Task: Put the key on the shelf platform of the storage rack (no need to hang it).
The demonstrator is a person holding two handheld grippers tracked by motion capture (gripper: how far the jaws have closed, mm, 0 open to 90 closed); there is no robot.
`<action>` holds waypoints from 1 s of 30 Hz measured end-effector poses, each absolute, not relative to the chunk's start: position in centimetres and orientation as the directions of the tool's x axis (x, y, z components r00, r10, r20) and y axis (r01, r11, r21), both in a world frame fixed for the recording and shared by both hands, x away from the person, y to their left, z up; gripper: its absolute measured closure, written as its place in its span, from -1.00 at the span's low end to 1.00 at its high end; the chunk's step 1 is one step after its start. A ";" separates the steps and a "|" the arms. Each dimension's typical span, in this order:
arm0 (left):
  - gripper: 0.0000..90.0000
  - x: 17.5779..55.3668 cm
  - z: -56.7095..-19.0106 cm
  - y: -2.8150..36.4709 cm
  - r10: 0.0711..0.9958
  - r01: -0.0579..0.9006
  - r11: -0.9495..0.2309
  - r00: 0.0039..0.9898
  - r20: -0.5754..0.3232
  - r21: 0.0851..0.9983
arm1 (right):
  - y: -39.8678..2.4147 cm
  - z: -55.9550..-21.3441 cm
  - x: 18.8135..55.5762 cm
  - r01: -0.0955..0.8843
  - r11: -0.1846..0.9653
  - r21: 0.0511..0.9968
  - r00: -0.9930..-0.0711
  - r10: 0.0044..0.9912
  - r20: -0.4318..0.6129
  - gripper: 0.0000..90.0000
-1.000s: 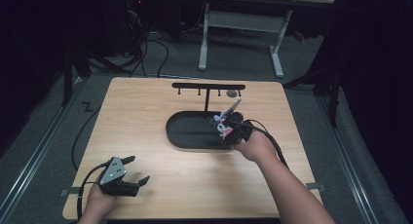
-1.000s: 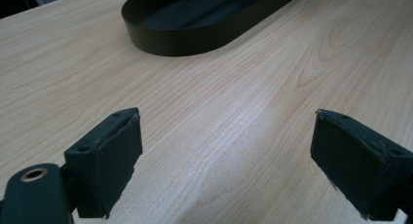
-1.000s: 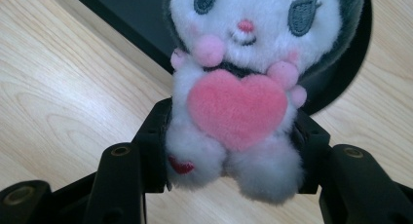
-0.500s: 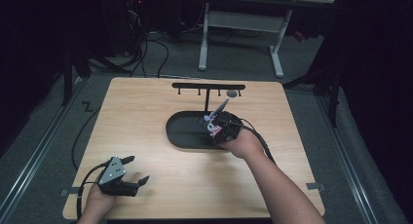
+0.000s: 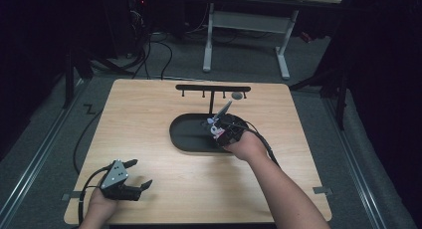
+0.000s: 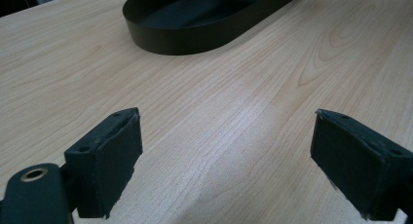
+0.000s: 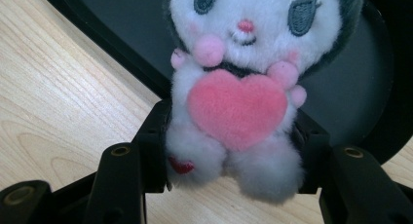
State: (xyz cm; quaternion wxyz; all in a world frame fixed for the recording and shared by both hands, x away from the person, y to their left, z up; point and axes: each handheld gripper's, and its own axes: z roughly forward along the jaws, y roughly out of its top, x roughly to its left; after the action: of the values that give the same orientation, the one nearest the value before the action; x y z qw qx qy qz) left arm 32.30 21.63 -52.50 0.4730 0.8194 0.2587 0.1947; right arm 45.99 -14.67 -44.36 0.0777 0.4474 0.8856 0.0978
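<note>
My right gripper (image 7: 233, 158) is shut on a small white plush toy (image 7: 238, 102) that hugs a pink heart; its jaws squeeze the toy's lower body from both sides. In the high view the toy (image 5: 217, 130) and right gripper (image 5: 219, 128) hang over the right part of a black oval tray (image 5: 189, 135). The tray's dark floor (image 7: 350, 87) lies behind the toy. My left gripper (image 5: 138, 174) rests near the table's front left corner, open, with bare wood between its pads (image 6: 112, 160). The tray's wall (image 6: 195, 36) shows far ahead of it.
A black rack (image 5: 213, 88) with small hooks stands behind the tray, a small grey round object (image 5: 237, 95) by its right end. The wooden table (image 5: 149, 114) ends at a dark floor with cables and a desk frame (image 5: 249, 30) beyond.
My right hand has carried the plush toy left and slightly down, from the tray's right edge to over its right part. The left gripper stayed where it was.
</note>
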 end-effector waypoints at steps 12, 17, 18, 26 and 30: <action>-0.73 32.3 -52.5 21.6 0.606 0.241 -0.420 0.792 0.073 0.875 | -14.1 -44.4 47.0 0.786 0.564 0.252 -0.573 0.819 -0.046 0.04; -0.73 32.3 -52.6 21.7 0.606 0.241 -0.421 0.792 0.073 0.875 | -13.9 -44.6 47.5 0.781 0.571 0.255 -0.578 0.814 -0.054 0.04; -0.73 32.3 -52.6 21.7 0.606 0.241 -0.420 0.792 0.072 0.875 | -14.0 -44.7 47.7 0.780 0.571 0.257 -0.579 0.814 -0.053 0.04; -0.73 32.3 -52.6 21.8 0.606 0.244 -0.420 0.793 0.069 0.874 | -13.8 -45.5 48.1 0.797 0.559 0.229 -0.564 0.824 -0.045 0.04; -0.73 32.3 -52.6 21.8 0.607 0.245 -0.420 0.792 0.070 0.874 | -13.9 -45.7 48.1 0.798 0.560 0.223 -0.565 0.824 -0.044 0.04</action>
State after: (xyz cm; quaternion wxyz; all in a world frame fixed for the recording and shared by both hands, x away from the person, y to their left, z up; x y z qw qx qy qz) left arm 32.29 21.85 -52.57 0.4718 0.8206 0.2594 0.1917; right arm 48.07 -13.91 -45.66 0.0717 0.4606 0.8802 0.0891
